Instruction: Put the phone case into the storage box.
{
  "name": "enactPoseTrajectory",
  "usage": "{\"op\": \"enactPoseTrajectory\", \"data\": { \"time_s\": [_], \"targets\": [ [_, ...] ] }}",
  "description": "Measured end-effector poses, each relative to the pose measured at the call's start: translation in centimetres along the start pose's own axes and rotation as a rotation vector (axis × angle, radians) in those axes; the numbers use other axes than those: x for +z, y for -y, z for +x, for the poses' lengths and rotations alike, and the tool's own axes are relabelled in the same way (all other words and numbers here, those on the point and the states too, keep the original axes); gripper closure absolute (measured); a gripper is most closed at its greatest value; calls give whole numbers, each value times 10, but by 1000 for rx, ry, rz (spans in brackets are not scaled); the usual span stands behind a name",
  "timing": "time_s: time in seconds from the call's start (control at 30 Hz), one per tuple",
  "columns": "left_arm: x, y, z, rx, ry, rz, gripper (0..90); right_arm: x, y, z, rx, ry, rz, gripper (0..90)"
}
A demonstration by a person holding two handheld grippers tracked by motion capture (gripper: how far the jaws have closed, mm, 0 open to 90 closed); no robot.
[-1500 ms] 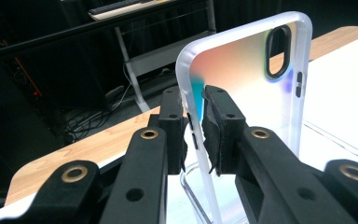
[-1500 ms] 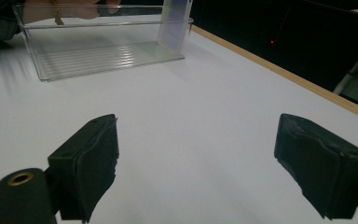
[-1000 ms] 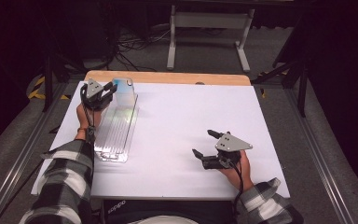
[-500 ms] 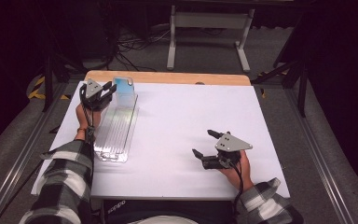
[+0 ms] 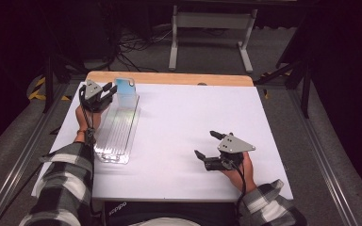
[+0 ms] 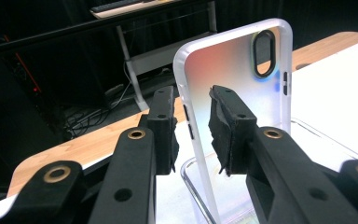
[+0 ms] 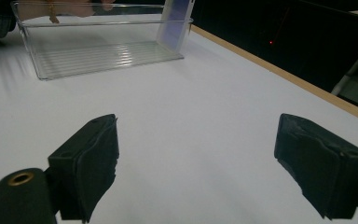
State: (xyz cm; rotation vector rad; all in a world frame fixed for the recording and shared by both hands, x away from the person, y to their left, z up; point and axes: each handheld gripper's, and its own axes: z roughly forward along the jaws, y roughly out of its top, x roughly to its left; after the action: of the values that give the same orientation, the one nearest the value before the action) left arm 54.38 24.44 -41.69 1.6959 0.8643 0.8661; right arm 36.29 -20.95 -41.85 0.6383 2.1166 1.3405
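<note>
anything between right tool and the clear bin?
Nothing: bare white table separates the right tool from the clear bin in the right gripper view.

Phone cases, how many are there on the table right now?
1. A single phone case stands upright at the far end of the clear plastic bin, near the table's far left corner, between the jaws of the left gripper. Nothing hints at another.
</note>
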Motion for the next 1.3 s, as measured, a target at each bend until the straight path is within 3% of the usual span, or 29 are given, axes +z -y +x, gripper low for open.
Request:
{"op": "enactPoseTrajectory", "data": {
  "time_s": [0.5, 0.7, 0.9, 1.3],
  "targets": [
    [-9, -5, -7, 9, 22, 6, 658, 2, 1, 0, -1, -3, 12, 141],
    [-14, -5, -8, -9, 31, -2, 639, 2, 1, 1, -4, -2, 12, 142],
    [-20, -6, -10, 16, 25, 8, 626, 2, 0, 2, -12, -5, 9, 140],
    [-32, -8, -14, 20, 33, 8, 565, 1, -1, 2, -17, -3, 8, 140]
  ]
}}
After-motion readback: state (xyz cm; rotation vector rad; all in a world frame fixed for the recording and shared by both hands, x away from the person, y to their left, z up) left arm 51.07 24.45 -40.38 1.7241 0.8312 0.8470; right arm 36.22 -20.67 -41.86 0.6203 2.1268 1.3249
